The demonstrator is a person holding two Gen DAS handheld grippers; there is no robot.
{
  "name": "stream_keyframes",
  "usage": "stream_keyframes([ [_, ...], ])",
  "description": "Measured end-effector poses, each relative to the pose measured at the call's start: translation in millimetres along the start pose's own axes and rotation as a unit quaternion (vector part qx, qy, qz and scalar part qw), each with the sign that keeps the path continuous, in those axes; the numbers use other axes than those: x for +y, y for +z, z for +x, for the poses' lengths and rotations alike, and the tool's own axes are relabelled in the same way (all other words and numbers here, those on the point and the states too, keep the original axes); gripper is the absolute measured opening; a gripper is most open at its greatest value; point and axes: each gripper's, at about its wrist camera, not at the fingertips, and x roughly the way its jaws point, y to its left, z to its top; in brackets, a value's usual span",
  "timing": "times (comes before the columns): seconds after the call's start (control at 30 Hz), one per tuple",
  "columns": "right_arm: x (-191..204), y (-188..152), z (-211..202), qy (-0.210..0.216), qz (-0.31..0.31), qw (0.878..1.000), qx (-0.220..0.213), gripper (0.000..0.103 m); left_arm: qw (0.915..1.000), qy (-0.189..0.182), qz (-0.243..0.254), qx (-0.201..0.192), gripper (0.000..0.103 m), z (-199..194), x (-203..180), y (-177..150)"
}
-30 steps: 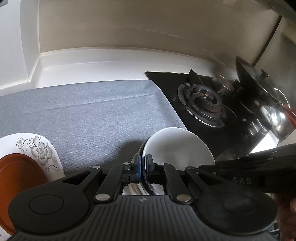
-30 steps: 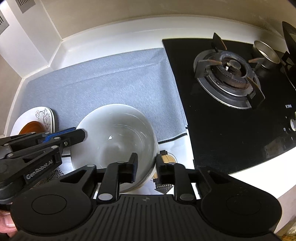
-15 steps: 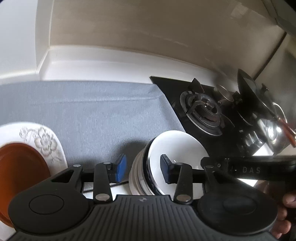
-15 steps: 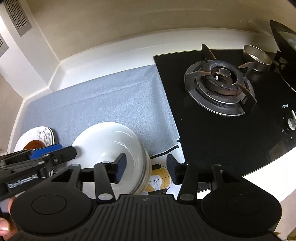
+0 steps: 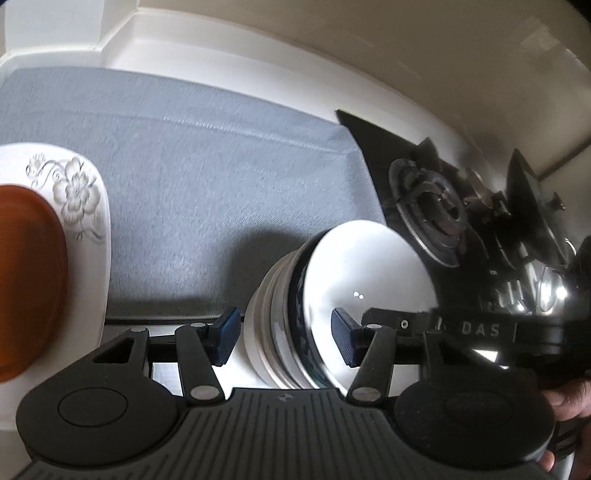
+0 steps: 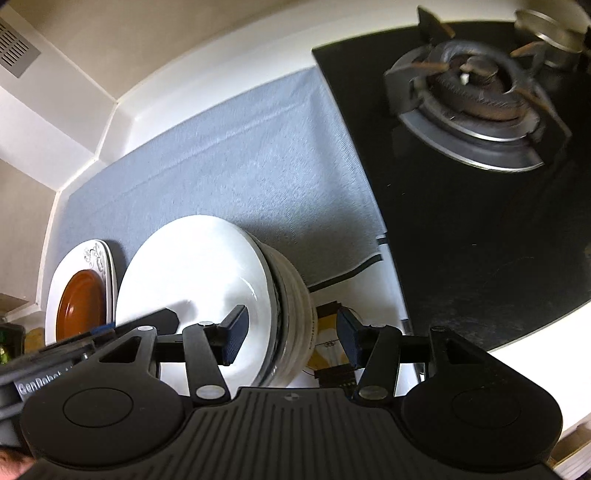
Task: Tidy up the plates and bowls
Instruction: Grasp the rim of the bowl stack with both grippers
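Note:
A stack of white bowls (image 5: 354, 288) stands at the grey mat's near edge, the top bowl nested in it. My left gripper (image 5: 284, 338) straddles the stack's left rim. Its jaws are opening and its blue pads (image 5: 225, 336) stand clear of the rim. In the right wrist view the same stack (image 6: 199, 273) has its right rim between the fingers of my right gripper (image 6: 291, 339), which is open, with one finger over the bowl's inside and one outside. To the left, a small brown plate (image 6: 79, 306) lies on a floral white plate (image 6: 94, 258).
The grey mat (image 6: 240, 166) stretches back to the white wall corner. A black gas hob with a burner (image 6: 469, 96) lies to the right. A dark lidded pan (image 5: 528, 206) and a small metal cup (image 6: 543, 29) are on the hob. A hand (image 5: 569, 402) holds the right gripper.
Both grippers were shut on the top bowl's rim. The bowl has come down onto the stack and both grippers have opened and sunk lower around its rim.

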Motion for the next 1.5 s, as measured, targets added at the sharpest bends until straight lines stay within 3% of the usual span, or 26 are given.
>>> stream_keyframes([
  [0.07, 0.2, 2.5, 6.2, 0.008, -0.005, 1.0, 0.009, 0.055, 1.0, 0.004, -0.005, 0.003, 0.057, 2.9, 0.6, -1.6],
  [0.2, 0.1, 5.2, 15.8, 0.025, -0.024, 0.999, 0.028, 0.055, 0.9995, 0.002, -0.029, 0.009, 0.043, 6.2, 3.7, -4.0],
  [0.3, -1.8, 8.0, 17.7, 0.039, -0.033, 0.998, 0.034, 0.052, 0.9995, 0.014, -0.029, 0.005, 0.042, 8.7, -0.2, -5.9],
  [0.57, -4.6, 21.3, 21.2, 0.058, -0.075, 0.995, 0.042, 0.041, 0.9979, 0.043, -0.047, -0.007, 0.041, 9.4, -6.9, -13.8],
  [0.97, 5.6, 13.8, 14.9, 0.052, -0.176, 0.983, 0.014, 0.045, 0.9936, 0.077, -0.056, -0.06, 0.042, 4.7, -18.1, -30.4],
  [1.23, 1.7, 15.5, 14.6, 0.057, -0.17, 0.984, 0.008, 0.045, 0.9926, 0.071, -0.084, -0.051, 0.039, 6.2, -13.3, -25.9],
  [1.5, 0.4, 12.7, 13.1, 0.063, -0.159, 0.985, -0.001, 0.037, 0.9932, 0.081, -0.055, -0.062, 0.038, 0.7, -20.5, -31.9],
])
